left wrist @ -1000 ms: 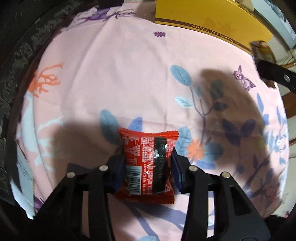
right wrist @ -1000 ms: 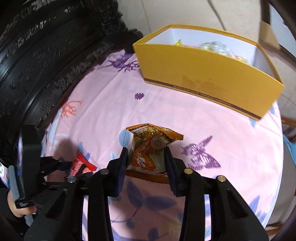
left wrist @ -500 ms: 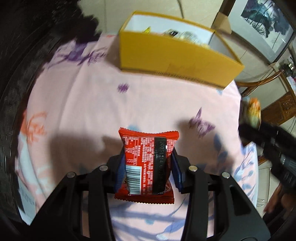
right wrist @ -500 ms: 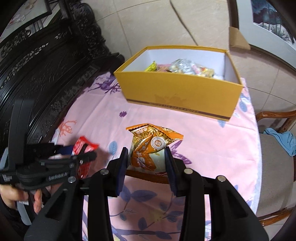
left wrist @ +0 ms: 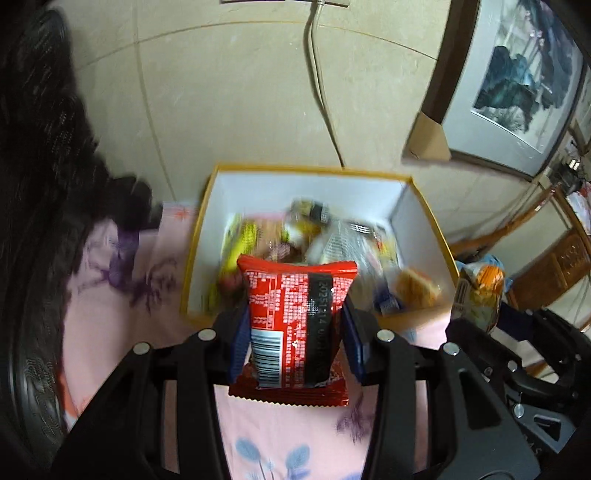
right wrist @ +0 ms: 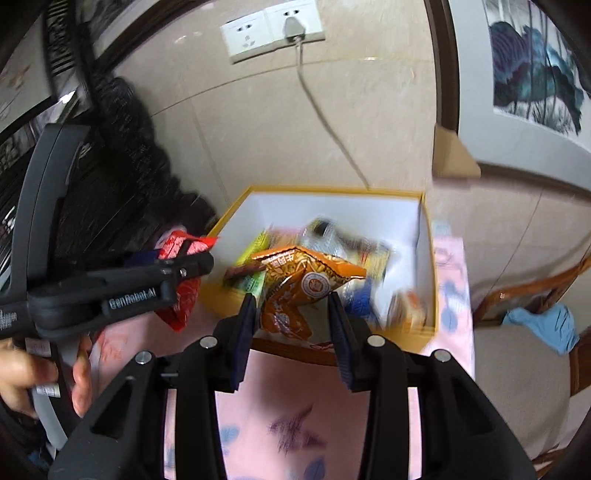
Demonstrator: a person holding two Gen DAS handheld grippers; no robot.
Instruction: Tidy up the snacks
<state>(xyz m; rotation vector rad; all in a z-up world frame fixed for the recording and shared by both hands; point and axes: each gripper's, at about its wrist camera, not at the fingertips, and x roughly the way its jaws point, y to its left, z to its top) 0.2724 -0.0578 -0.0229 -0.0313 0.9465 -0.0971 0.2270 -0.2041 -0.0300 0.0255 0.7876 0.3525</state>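
My left gripper [left wrist: 295, 332] is shut on a red snack packet [left wrist: 295, 321] and holds it in the air just before the near wall of the yellow box [left wrist: 417, 229]. My right gripper [right wrist: 291, 325] is shut on an orange snack bag [right wrist: 295, 291], held over the near edge of the same box [right wrist: 428, 258]. The box holds several wrapped snacks. In the right wrist view the left gripper [right wrist: 184, 266] and its red packet [right wrist: 177, 295] are at the left. In the left wrist view the orange bag [left wrist: 480, 295] is at the right.
The box stands at the far end of a pink floral tablecloth [left wrist: 295, 443] near a tiled wall with a socket and cable [right wrist: 295, 33]. Dark carved furniture [left wrist: 37, 184] is on the left. A wooden chair with a blue cloth [right wrist: 543, 325] is on the right.
Both grippers have risen from the table and moved forward to the box, each with its snack still held. The box's inside now shows from above.
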